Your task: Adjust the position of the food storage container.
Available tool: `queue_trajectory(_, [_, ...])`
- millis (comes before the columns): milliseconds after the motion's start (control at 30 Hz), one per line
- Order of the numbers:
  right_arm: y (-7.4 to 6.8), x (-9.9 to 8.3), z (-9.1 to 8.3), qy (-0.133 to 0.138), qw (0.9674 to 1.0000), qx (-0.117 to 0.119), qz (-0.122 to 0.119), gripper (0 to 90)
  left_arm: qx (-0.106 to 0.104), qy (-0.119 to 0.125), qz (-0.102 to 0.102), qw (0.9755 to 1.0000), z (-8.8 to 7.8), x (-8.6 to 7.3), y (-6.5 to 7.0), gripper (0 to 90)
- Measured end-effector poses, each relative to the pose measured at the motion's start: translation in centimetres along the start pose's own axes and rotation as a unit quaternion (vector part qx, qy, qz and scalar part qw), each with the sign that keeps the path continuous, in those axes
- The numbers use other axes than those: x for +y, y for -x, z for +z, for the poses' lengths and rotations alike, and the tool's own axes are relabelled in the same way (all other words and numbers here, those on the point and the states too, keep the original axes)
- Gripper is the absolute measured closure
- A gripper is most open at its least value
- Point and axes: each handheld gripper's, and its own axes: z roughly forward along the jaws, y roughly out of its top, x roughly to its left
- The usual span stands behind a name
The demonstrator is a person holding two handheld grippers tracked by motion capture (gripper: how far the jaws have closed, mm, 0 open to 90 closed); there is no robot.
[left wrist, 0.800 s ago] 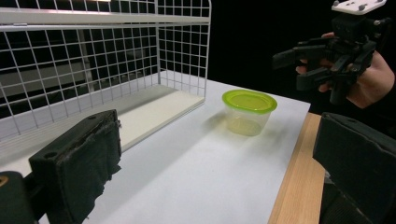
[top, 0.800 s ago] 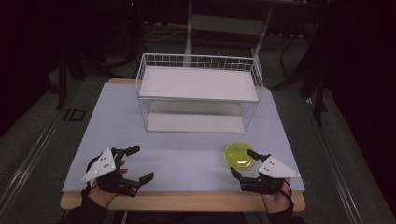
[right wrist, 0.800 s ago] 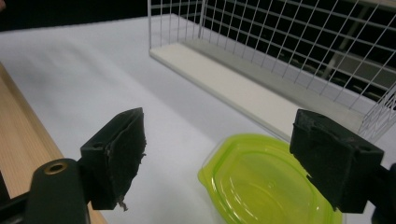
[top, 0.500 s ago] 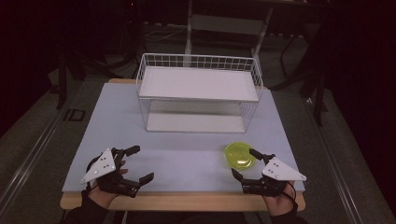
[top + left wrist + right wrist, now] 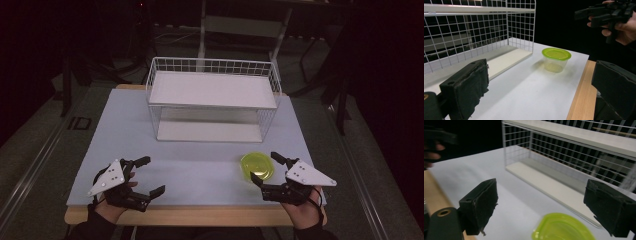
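Ok, logging what I've got on screen.

High view: white table (image 5: 200,165) w/ wooden front edge, wire rack (image 5: 212,100) at the back-centre, two white shelves in it. Yellow-green lidded tub (image 5: 257,167) sits on the table front-right, well apart from the rack.

Left gripper (image 5: 145,176): front-left of table, held in my left hand (image 5: 110,205), jaws spread wide, nothing btwn them, pointing right across the table. Grey plate on top tilted up-left.

Right gripper (image 5: 265,170): front-right, held in right hand (image 5: 305,210), jaws parted wide, empty. Points left/forward, tips just beside the tub's right rim; can't tell from above whether they touch it.

Left gripper view: gives the tub's side, which the high view doesn't: tub (image 5: 556,60) is clear plastic under a green lid, upright, near the rack's corner (image 5: 521,30) but apart. Also shows the right gripper (image 5: 606,12) top-right, lifted off the table, fingers wrapped round it.

Right gripper view: tub lid (image 5: 561,227) low in frame, btwn the two pads and below them, so jaws straddle it w/o gripping. Rack's lower shelf (image 5: 554,185) runs diagonally behind. Blurred left hand (image 5: 431,150) at far left.

Wrists: both forearms come in low from the front edge, hands roughly level w/ each other.
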Motion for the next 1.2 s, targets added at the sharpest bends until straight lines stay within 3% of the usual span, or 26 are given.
queue_trajectory(133, [1.0,0.2,-0.2,-0.004,0.9999,-0.01,0.004,19.2,0.002,0.002,-0.001,1.0,0.0,0.0,0.0,1.8])
queue_trajectory(233, [2.2,0.1,-0.3,-0.019,0.9995,-0.023,0.012,31.1,0.002,0.001,0.001,1.0,0.0,0.0,0.0,1.7])
queue_trajectory(300, [2.5,0.0,-0.3,-0.024,0.9992,-0.028,0.011,32.7,0.001,0.002,0.0,1.0,0.0,0.0,0.0,1.8])
queue_trajectory(367, [3.2,-0.1,-0.3,-0.036,0.9987,-0.033,0.017,42.9,0.001,0.001,0.0,1.0,0.0,0.0,0.0,1.8])
queue_trajectory(433, [3.8,-0.4,-0.3,-0.041,0.9981,-0.039,0.021,45.8,0.001,0.002,0.001,1.0,0.1,0.0,0.0,1.8])
queue_trajectory(467, [4.4,-0.6,-0.2,-0.05,0.9975,-0.039,0.032,53.8,0.001,0.001,0.001,1.0,0.1,0.0,0.0,1.8])
queue_trajectory(533, [4.9,-1.0,-0.1,-0.06,0.9966,-0.04,0.039,60.7,0.001,0.0,0.002,1.0,0.1,0.0,0.0,1.7])
queue_trajectory(633, [5.3,-1.3,0.0,-0.067,0.9958,-0.049,0.038,63.3,0.001,-0.001,0.002,1.0,0.1,-0.1,0.0,1.7])
queue_trajectory(800, [6.7,-2.8,0.5,-0.092,0.9927,-0.057,0.051,80.1,0.001,-0.003,0.003,1.0,0.2,-0.1,0.0,1.8])
queue_trajectory(967, [7.6,-4.2,0.9,-0.12,0.9886,-0.063,0.065,89.2,0.001,-0.004,0.004,1.0,0.2,-0.1,0.0,1.7])
queue_trajectory(1200, [8.9,-6.0,1.1,-0.145,0.9822,-0.081,0.088,89.9,-0.001,-0.007,0.005,1.0,0.3,-0.1,0.1,1.8])
